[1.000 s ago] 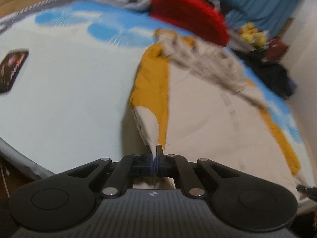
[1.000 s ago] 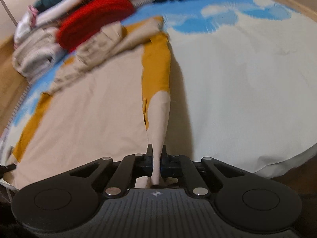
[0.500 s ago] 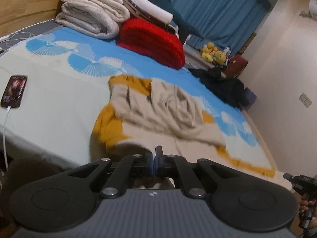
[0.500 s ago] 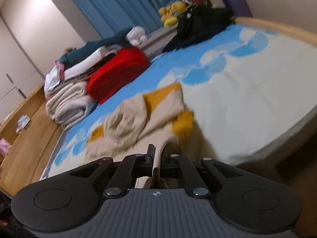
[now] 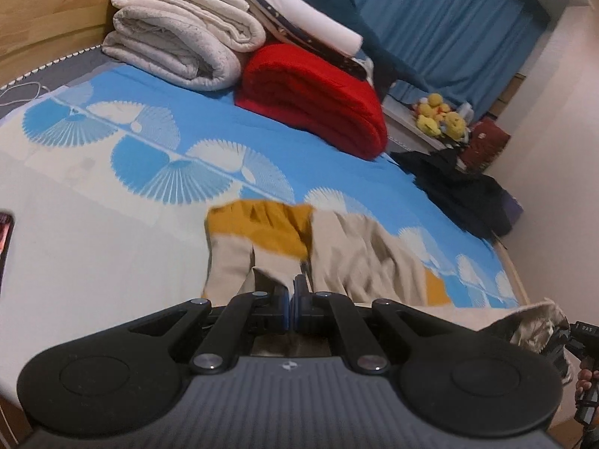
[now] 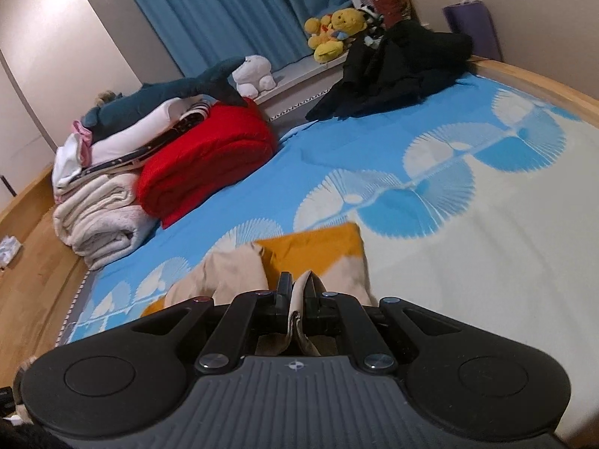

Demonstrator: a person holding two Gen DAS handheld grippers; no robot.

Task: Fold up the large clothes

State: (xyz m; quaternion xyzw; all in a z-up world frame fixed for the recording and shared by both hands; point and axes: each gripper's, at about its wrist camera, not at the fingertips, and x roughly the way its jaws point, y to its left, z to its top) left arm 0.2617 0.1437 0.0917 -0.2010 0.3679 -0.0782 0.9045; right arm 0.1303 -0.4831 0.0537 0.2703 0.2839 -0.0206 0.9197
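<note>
Two grippers each clamp a beige edge of the beige-and-mustard garment (image 5: pixel 359 254), lifted off the near side of the bed (image 5: pixel 93 247). Only the left gripper (image 5: pixel 291 299) view catches a phone (image 5: pixel 4 239) at the left edge; only the right gripper (image 6: pixel 295 292) view shows a white plush (image 6: pixel 254 73) below the blue curtain (image 6: pixel 232 3). Red blanket (image 5: pixel 314 97) sits beyond. Garment's long axis is unclear while bunched.

- The right gripper (image 6: pixel 295 292) is clamped on a fold of a beige and mustard garment (image 6: pixel 318 250).
- The garment lies bunched on a blue and white bedspread (image 6: pixel 468 224).
- Behind it sit a folded red blanket (image 6: pixel 206 164), stacked cream towels (image 6: pixel 97 220) and a dark clothes pile (image 6: pixel 397 67).
</note>
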